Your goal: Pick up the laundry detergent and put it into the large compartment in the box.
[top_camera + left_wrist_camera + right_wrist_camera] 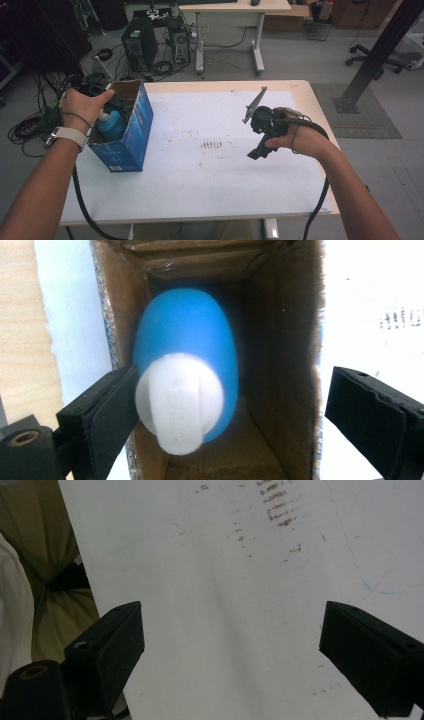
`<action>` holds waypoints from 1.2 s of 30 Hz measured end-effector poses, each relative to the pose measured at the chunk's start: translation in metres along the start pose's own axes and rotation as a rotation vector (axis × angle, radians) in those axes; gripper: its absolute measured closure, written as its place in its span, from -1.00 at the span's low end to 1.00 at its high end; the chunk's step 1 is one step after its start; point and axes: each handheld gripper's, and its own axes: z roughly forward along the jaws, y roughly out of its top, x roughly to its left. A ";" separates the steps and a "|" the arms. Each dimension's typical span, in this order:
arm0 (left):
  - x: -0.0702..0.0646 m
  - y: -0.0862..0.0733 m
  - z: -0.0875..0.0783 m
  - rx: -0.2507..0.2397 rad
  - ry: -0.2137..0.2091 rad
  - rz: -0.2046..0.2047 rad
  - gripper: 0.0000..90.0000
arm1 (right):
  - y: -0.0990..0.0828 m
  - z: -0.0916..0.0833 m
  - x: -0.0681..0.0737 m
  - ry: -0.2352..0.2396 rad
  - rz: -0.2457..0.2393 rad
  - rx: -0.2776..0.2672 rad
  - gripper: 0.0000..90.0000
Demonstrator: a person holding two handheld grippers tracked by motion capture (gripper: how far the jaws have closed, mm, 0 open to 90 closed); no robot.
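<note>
At frame left, the left tongs [230,410] gape around the blue bottle [187,345] inside the cardboard box [295,340]. They should lift straight out without snagging the white cap [177,402]. The right tongs [232,650] stand apart, empty.

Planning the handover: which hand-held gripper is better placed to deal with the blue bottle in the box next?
Left. The left hand-held gripper is open above the blue bottle inside the box; the right hand-held gripper is over bare table.

A grey floor [300,60] spreads behind the desk [305,95], whose wooden top carries a white sheet [210,175] with faint dark smudges. Farther back stands a second, pale table [235,10] on white legs. A black computer tower [140,45] sits on the floor among tangled cables [30,127]. A black slanted post [380,50] rises at the right, near an office chair's wheeled base [370,55].
</note>
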 end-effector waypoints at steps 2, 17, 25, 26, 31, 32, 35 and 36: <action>-0.001 0.000 -0.005 -0.012 -0.005 0.004 -0.82 | 0.000 -0.001 0.000 -0.002 -0.002 0.000 -0.76; -0.007 0.003 -0.040 -0.064 -0.005 0.053 -0.82 | -0.003 -0.004 0.003 -0.010 0.002 -0.001 -0.76; -0.024 0.005 -0.064 -0.108 0.007 0.126 -0.84 | -0.002 -0.007 0.003 -0.015 -0.002 -0.004 -0.76; -0.026 0.006 -0.066 -0.100 0.005 0.121 -0.84 | -0.001 -0.007 0.004 -0.016 -0.001 -0.003 -0.76; -0.037 0.010 -0.079 -0.085 0.003 0.115 -0.84 | 0.000 -0.008 0.004 -0.016 -0.004 -0.004 -0.76; -0.039 0.011 -0.082 -0.086 0.000 0.111 -0.84 | 0.001 -0.008 0.004 -0.016 -0.003 -0.002 -0.76; -0.046 0.014 -0.088 -0.074 0.018 0.105 -0.83 | 0.001 -0.008 0.004 -0.017 -0.006 -0.002 -0.76; -0.048 0.014 -0.089 -0.069 0.019 0.108 -0.83 | 0.002 -0.008 0.004 -0.016 -0.006 -0.002 -0.76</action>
